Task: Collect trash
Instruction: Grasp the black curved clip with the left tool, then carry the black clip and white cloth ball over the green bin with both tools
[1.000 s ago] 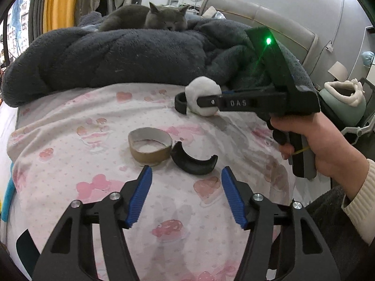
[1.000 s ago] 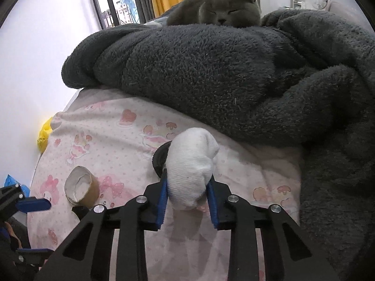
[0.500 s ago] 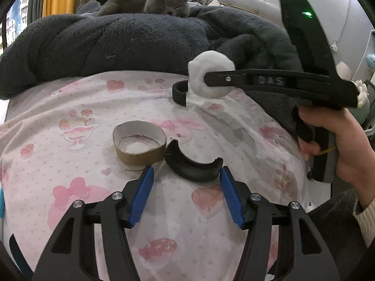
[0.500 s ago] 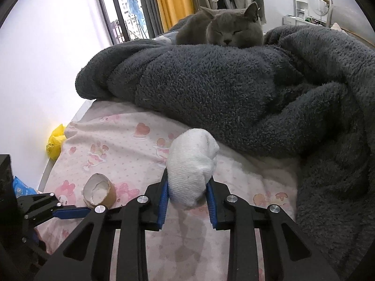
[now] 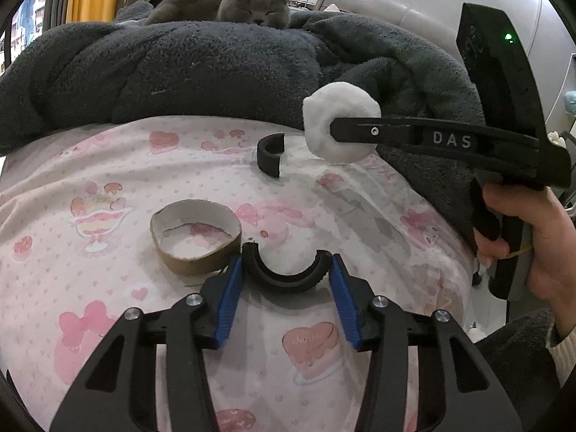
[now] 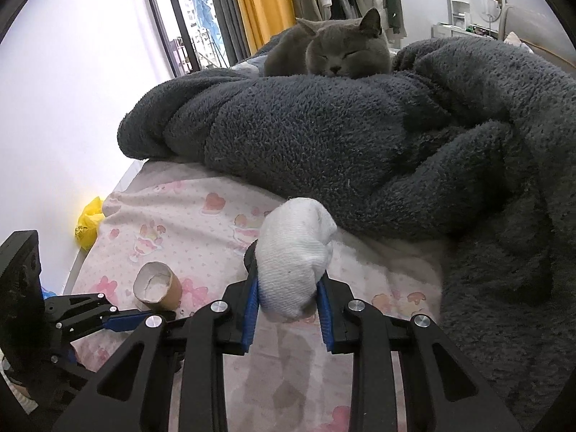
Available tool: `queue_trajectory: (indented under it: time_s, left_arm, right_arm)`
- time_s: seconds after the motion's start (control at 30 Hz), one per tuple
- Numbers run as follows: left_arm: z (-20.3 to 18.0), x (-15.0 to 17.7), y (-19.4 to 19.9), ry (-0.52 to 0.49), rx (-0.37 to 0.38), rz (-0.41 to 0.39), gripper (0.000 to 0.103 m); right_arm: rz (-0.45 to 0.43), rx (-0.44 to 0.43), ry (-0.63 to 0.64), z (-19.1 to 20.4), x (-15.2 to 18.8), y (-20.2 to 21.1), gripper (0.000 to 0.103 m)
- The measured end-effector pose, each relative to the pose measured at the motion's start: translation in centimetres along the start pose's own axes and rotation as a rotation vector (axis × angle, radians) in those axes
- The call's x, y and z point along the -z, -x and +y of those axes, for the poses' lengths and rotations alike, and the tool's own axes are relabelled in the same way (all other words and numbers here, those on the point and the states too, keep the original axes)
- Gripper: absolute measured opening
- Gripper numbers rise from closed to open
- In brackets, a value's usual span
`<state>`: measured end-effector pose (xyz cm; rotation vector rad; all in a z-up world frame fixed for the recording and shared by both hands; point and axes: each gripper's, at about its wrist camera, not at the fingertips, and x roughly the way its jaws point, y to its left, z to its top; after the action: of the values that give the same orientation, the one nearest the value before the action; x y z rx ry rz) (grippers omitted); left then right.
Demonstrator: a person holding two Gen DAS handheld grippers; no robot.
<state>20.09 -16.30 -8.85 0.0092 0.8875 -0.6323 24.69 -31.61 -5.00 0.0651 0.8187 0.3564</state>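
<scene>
The left tool (image 5: 286, 280) is closing around a black arc (image 5: 284, 273) on the bed (image 5: 108, 165), beside a cardboard ring (image 5: 196, 237). The right tool (image 6: 289, 309) grips a white wad (image 6: 293, 270), held above the bed.

Pink hearts, bows and sundae prints dot the pale pink sheet (image 5: 108, 165) across the middle of the frame, with a charcoal fleece blanket (image 5: 201, 72) above it and a grey cat (image 5: 252, 3) at top centre. Brown cardboard ring (image 5: 196, 237), white inside; two black curved pieces (image 5: 284, 273) (image 5: 269, 158). White wad (image 6: 293, 255) between blue pads (image 6: 250, 306); yellow bag (image 6: 88, 223) at left, orange-yellow curtain (image 6: 255, 3) up top.
</scene>
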Motion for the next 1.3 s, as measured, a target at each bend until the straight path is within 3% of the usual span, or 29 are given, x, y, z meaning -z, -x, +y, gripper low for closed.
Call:
queue_trajectory:
  time_s: [0.4, 0.7, 0.97, 1.3]
  left_arm:
    - [0.5, -0.6, 2.5, 0.031, 0.009, -0.081, 0.049]
    - [2.2, -0.8, 6.5, 0.077, -0.01, -0.2, 0.049]
    - [6.0, -0.4, 9.6, 0.163, -0.135, -0.237, 0.049]
    - [11.1, 1.5, 12.6, 0.243, -0.292, -0.224, 0.049]
  right_arm:
    - [-0.026, -0.018, 0.025, 1.7, -1.3, 1.5, 0.029]
    - [-0.039, -0.023, 0.064, 4.5, -2.8, 2.3, 0.029]
    - [-0.043, -0.058, 0.105, 8.2, -3.8, 2.0, 0.029]
    - [-0.045, -0.121, 0.161, 13.9, -5.2, 0.5, 0.029]
